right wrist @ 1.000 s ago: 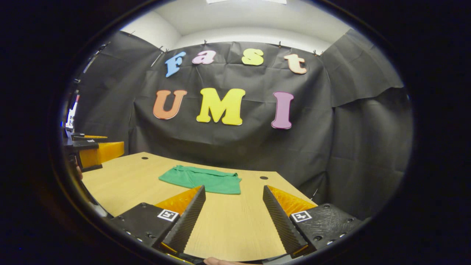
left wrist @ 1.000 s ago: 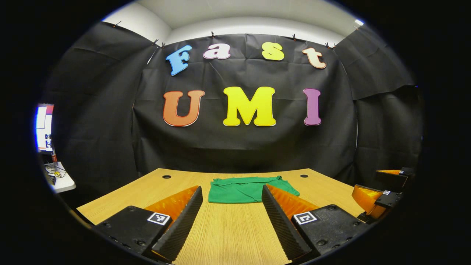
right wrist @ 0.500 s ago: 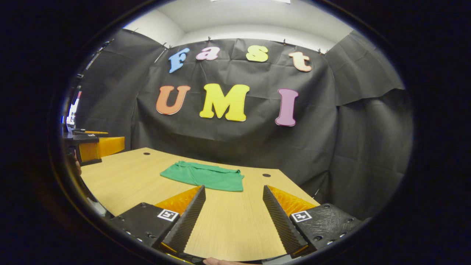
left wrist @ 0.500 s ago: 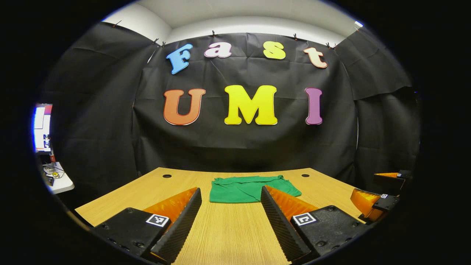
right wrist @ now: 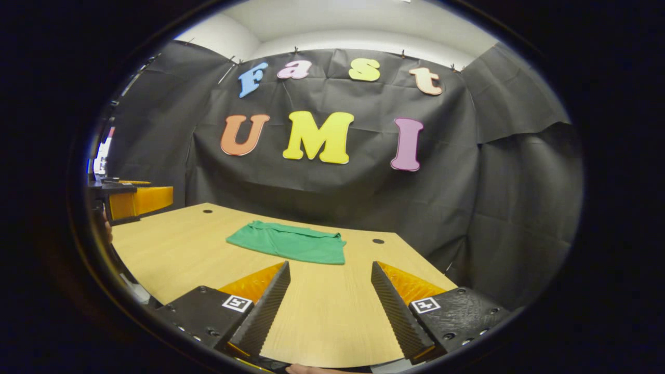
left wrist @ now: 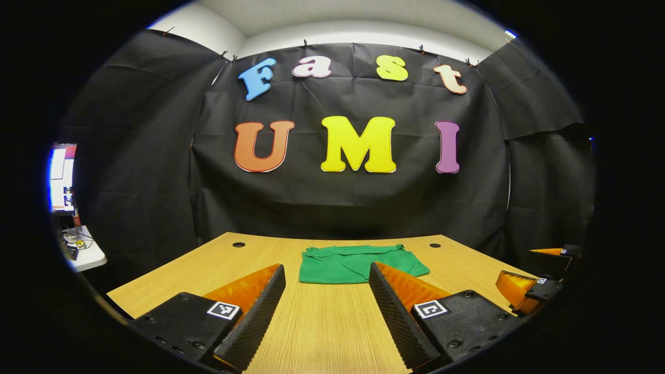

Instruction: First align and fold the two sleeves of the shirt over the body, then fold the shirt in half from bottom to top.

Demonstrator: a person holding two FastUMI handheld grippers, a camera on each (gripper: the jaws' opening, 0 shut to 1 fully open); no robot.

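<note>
A green shirt (left wrist: 353, 265) lies folded into a flat rectangle near the far edge of the wooden table (left wrist: 322, 332). My left gripper (left wrist: 327, 306) hovers open over the near part of the table, well short of the shirt, with nothing between its fingers. In the right gripper view the same shirt (right wrist: 288, 243) sits ahead and to the left. My right gripper (right wrist: 330, 306) is open and empty above the table (right wrist: 322, 322). The right gripper (left wrist: 535, 283) shows at the right edge of the left gripper view, and the left gripper (right wrist: 132, 200) shows at the left edge of the right gripper view.
Two round cable holes (left wrist: 239, 244) (left wrist: 435, 245) sit near the table's far corners. The black cloth wall stands right behind the table. A small white side table (left wrist: 83, 252) with clutter and a screen (left wrist: 61, 179) are off to the far left.
Both views have shifted slightly, and the shirt sits a little higher in each view. The shirt itself has not moved. Both grippers stay open.
</note>
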